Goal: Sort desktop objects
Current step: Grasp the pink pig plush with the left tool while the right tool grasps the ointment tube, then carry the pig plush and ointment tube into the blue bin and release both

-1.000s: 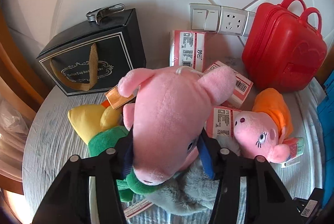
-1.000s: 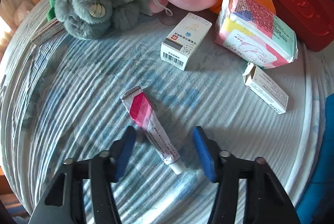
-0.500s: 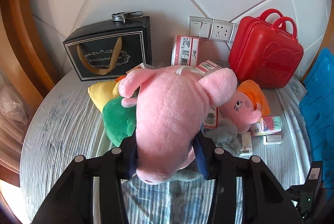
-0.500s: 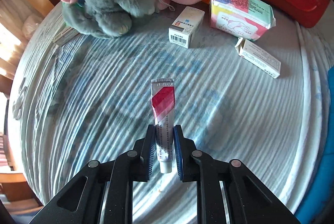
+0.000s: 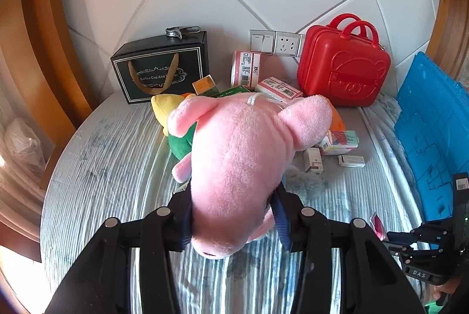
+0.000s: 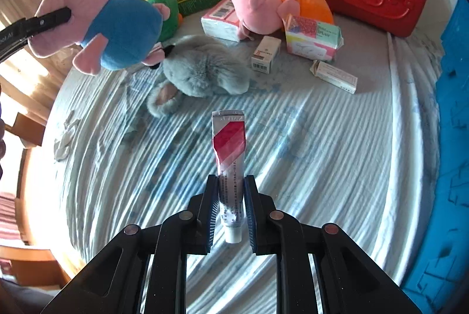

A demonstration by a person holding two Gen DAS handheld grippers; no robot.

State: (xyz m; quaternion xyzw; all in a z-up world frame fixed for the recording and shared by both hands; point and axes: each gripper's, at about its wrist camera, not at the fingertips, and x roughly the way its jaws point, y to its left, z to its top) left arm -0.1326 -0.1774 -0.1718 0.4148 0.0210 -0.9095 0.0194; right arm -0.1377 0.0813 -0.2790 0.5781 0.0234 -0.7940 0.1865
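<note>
The plush pig (image 6: pixel 96 21) was pink with a blue body. A second pig toy (image 6: pixel 258 9) was pink with orange clothing. The rabbit toy (image 6: pixel 202 73) was grey, with a pink inner ear. The tube (image 6: pixel 230 164) was silver with red and pink diagonal bands, dark print and a white cap. The case (image 5: pixel 343 65) was solid red. The gift box (image 5: pixel 161 71) was black with white border lines and a gold ribbon. The cloth (image 6: pixel 322 153) was white with faded blue streaks. The crate (image 5: pixel 433 138) was bright blue.
</note>
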